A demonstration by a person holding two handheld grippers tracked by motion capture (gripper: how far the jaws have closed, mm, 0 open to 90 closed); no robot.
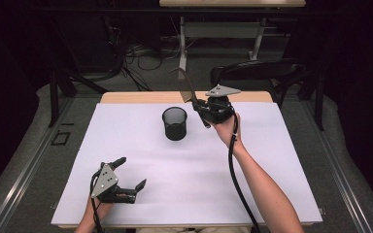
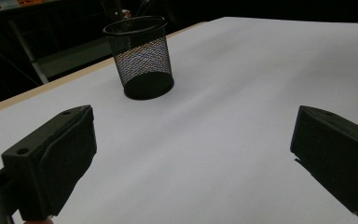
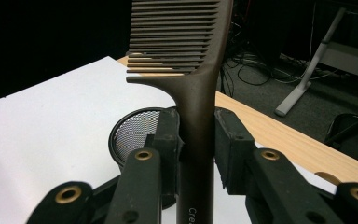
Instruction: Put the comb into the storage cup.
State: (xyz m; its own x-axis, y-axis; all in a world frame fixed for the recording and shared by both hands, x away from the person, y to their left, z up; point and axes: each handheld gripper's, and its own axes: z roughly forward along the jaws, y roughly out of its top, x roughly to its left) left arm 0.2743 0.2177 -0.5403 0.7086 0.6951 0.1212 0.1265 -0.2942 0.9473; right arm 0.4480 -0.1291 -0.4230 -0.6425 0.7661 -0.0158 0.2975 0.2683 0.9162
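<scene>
From the high view we see a black mesh cup [image 1: 175, 123] standing upright on the white sheet [image 1: 141, 145] that covers the table, toward the far side and near the middle. We cannot tell from here whether anything lies inside it. Just to the right of the cup, our right gripper [image 1: 200, 108] is raised above the table on an arm that reaches in from the near right, wrist bent so the grey plate faces up. Its jaws are clamped on a dark comb [image 1: 186, 86], which sticks up and away toward the far edge of the table. Our left gripper [image 1: 130, 174] rests at the near left of the sheet, well apart from the cup, with its jaws spread wide and nothing between them.

In the left gripper view we look along the two black jaws, which stand far apart over bare white sheet. The mesh cup [image 2: 142, 58] stands farther off, upright, and its dark bottom shows through the mesh with nothing in it that we can make out.

In the right gripper view the jaws are pressed against both sides of the comb's handle [image 3: 196, 140], with the toothed part [image 3: 175, 37] rising straight ahead. Behind the jaws, lower down, the open mouth of the mesh cup [image 3: 133, 133] shows, and the part of its inside that we can see is bare.
</scene>
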